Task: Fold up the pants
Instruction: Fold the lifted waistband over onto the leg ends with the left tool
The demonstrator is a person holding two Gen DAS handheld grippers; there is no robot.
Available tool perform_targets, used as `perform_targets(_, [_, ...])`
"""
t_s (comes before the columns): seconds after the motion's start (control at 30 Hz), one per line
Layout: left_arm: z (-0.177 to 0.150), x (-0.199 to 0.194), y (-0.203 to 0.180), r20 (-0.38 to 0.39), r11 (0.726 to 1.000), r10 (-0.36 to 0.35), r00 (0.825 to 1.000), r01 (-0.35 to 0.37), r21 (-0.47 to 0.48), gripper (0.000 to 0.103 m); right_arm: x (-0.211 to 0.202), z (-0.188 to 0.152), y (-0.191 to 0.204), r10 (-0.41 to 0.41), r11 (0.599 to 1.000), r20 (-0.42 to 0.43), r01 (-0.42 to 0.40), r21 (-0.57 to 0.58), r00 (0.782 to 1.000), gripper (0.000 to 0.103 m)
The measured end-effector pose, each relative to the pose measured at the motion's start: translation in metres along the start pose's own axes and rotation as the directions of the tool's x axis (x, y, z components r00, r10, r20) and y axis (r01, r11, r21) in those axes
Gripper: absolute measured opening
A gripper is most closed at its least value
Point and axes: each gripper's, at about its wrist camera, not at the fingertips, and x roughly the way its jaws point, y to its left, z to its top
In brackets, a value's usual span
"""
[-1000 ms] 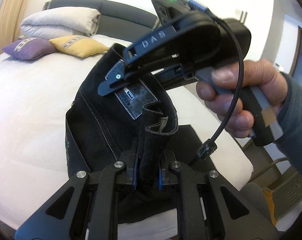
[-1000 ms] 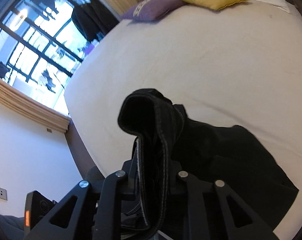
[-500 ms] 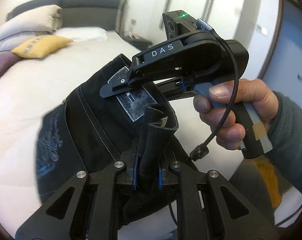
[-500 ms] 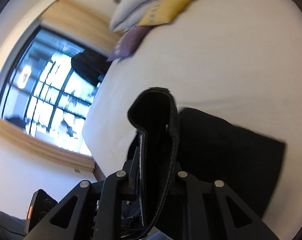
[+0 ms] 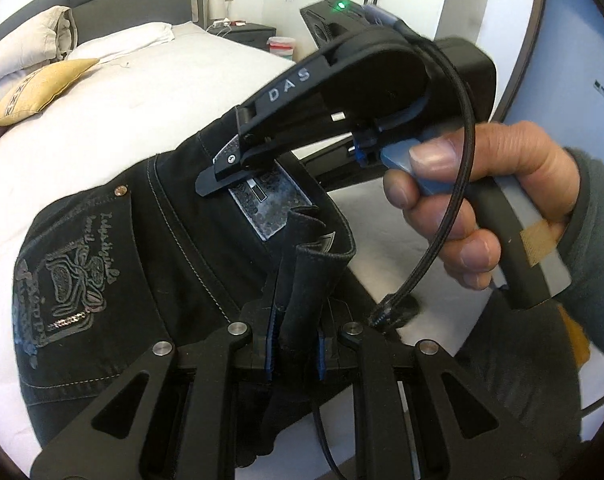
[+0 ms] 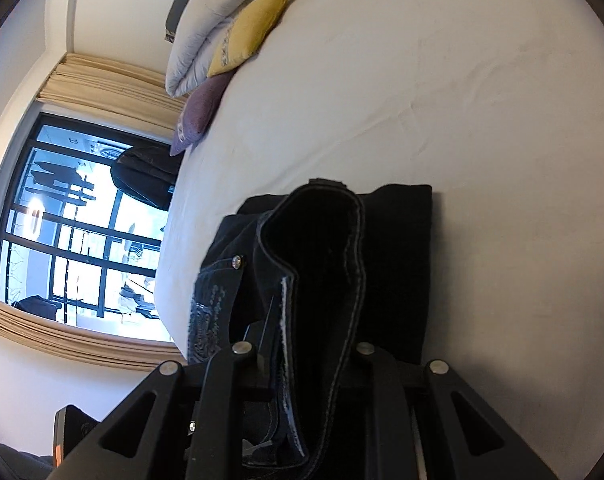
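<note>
Black jeans with a pale embroidered back pocket hang from both grippers over the white bed. My left gripper has a folded piece of waistband between its blue pads; its jaws are opening a little, with cloth still touching both pads. A hand holds my right gripper just beyond, by the leather waist patch. In the right wrist view the right gripper grips a thick fold of waistband; its jaws are opening slightly too. The folded legs lie flat on the bed.
A yellow pillow, white pillows and a grey headboard are at the bed's far end. A purple pillow lies beside the yellow pillow. A window is past the bed's edge. A nightstand and wardrobe doors stand behind.
Both grippers have carried the waistband sideways and lower, rolling as they went. The embroidered pocket has come into view and the jeans below now lie flatter on the bed.
</note>
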Motion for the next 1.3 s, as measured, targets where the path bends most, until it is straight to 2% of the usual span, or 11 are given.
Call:
perform_targets(0.13, [-0.018,0.014,-0.014,-0.013,1.000,-0.019,1.000,0.020,0.007,0.022,0.005,-0.003,-0.010,-0.013,1.000,-0.011,0.013,0.026,1.000,0.027])
perform_targets(0.3, [-0.024,0.001,-0.017,-0.011,0.995,-0.098,0.995,0.098,0.000,0.061,-0.014,-0.003,-0.015,-0.008,0.998,0.044,0.005,0.056,0.999,0.045])
perform_targets(0.47, [-0.025,-0.051,-0.008,0.077,0.991,-0.130,0.988,0.131,-0.008,0.062,-0.071,-0.004,-0.022,-0.112,0.989,0.198,0.090,0.117,0.974,0.070])
perform_targets(0.57, [-0.017,-0.075,0.021,0.146,0.994,-0.085,0.986,0.095,-0.061,0.062,-0.094,-0.014,-0.003,-0.009,0.998,0.244,-0.006,0.061,0.970,0.070])
perform_targets(0.73, [-0.011,-0.078,0.080,0.181,0.985,0.011,0.983,0.020,-0.170,0.062,-0.082,-0.041,0.036,0.221,0.975,0.213,-0.214,-0.058,0.952,0.070])
perform_targets(0.87, [-0.043,-0.037,0.108,0.042,0.968,0.006,0.999,0.005,-0.249,0.062,-0.032,-0.078,0.023,0.176,0.984,0.095,-0.177,0.002,0.980,0.069])
perform_targets(0.97, [-0.072,-0.028,0.103,0.080,0.974,0.037,0.996,-0.018,-0.225,0.062,-0.018,-0.101,-0.009,0.107,0.994,0.100,-0.109,0.018,0.989,0.021])
perform_targets(1.07, [-0.068,-0.038,0.095,0.075,0.976,0.038,0.996,-0.021,-0.216,0.062,-0.039,-0.109,-0.036,0.149,0.980,0.142,-0.165,0.108,0.978,0.020])
perform_targets(1.13, [-0.062,-0.059,0.092,0.141,0.978,0.004,0.990,0.026,-0.208,0.062,-0.056,-0.105,-0.028,0.071,0.995,0.139,-0.080,0.062,0.988,0.028])
perform_targets(1.17, [-0.060,-0.069,0.092,0.177,0.980,0.010,0.984,0.025,-0.196,0.062,-0.064,-0.100,-0.022,0.047,0.998,0.146,-0.054,0.044,0.988,0.048])
perform_targets(1.3, [-0.040,-0.078,0.102,0.243,0.977,0.012,0.970,0.040,-0.209,0.062,-0.079,-0.054,0.015,0.154,0.988,0.227,-0.151,-0.030,0.962,0.062])
